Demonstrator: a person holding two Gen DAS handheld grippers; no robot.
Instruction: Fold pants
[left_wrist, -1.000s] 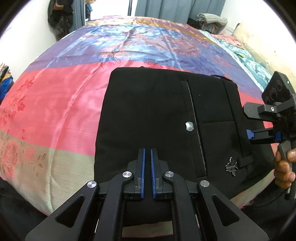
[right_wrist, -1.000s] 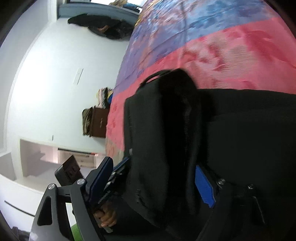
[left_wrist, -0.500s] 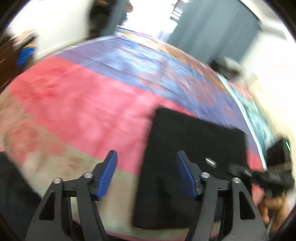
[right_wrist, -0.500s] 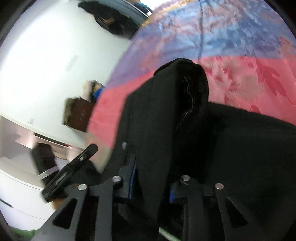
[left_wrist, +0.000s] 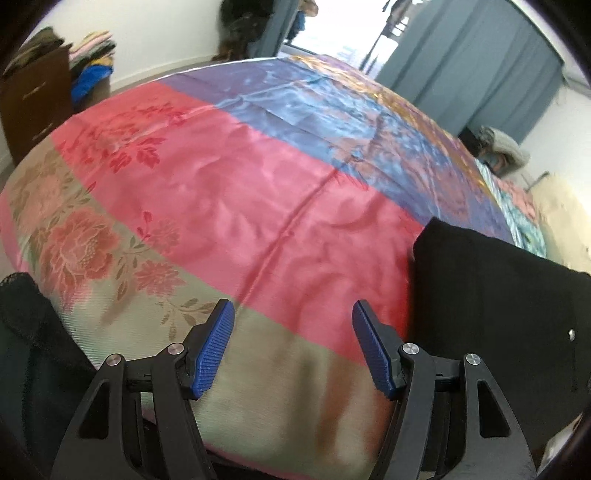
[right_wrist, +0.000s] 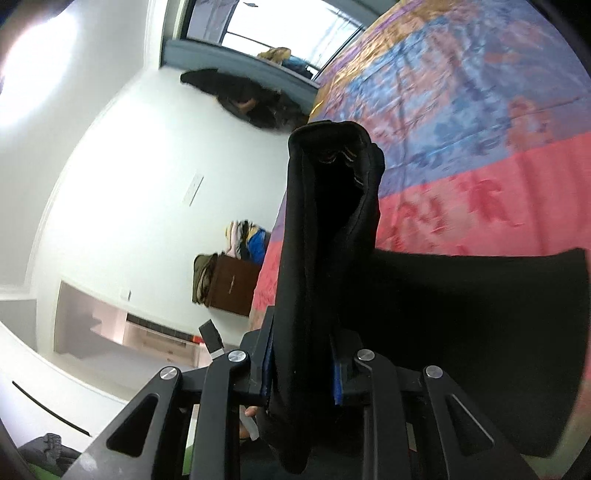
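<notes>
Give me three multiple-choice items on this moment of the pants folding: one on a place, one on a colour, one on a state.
1. In the left wrist view, where do the black pants lie relative to the left hand-held gripper?
A. to its right
B. to its left
C. between its fingers

2. What colour are the pads on the left hand-held gripper's fingers?
A. red
B. blue
C. yellow

3. What is the right hand-held gripper doing?
A. open over the bedspread
B. shut on nothing
C. shut on a bunch of the pants

Answers:
1 A, the black fabric fills the right side, outside the right finger.
2 B, both ribbed pads show blue.
3 C, black cloth is pinched between its fingers.
</notes>
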